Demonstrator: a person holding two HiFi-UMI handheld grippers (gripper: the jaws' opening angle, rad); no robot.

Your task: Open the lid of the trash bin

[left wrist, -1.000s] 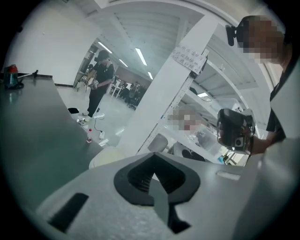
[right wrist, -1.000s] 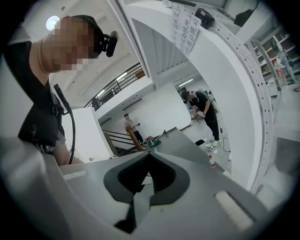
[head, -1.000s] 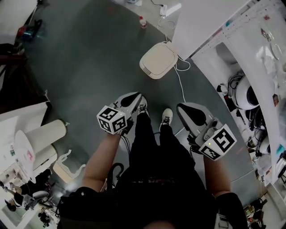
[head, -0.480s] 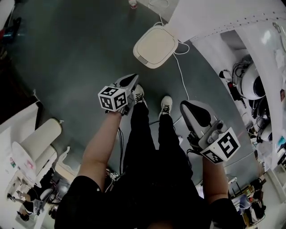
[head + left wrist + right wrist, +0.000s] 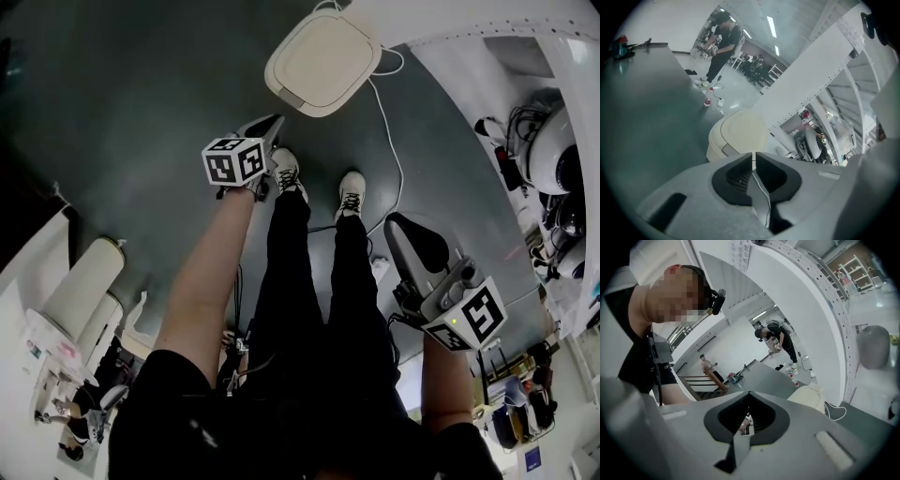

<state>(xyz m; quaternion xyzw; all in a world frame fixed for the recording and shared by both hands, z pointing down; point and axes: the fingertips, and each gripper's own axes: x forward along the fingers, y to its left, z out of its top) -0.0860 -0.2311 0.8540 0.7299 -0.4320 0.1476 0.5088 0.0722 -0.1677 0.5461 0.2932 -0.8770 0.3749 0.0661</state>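
Note:
The cream trash bin (image 5: 323,61) stands on the dark floor with its lid down, at the top of the head view. My left gripper (image 5: 270,125) points at it from just short of its near edge, without touching. In the left gripper view the bin (image 5: 740,136) sits right beyond the left gripper (image 5: 753,157), whose jaws are opening to a thin slit with nothing between them. My right gripper (image 5: 412,239) hangs lower at the right, beside the person's leg, jaws shut and empty. The right gripper view shows the bin (image 5: 808,397) farther off, past the right gripper (image 5: 749,394).
A white cable (image 5: 384,141) runs along the floor from the bin past the person's shoes (image 5: 350,197). A white curved structure (image 5: 450,23) stands right behind the bin. A bottle (image 5: 707,101) stands on the floor beyond it. A pale cylinder (image 5: 80,286) stands at the left.
Both grippers have sunk toward the floor. The left one has stretched forward to the bin's near edge. The bin now sits higher and larger in the head view.

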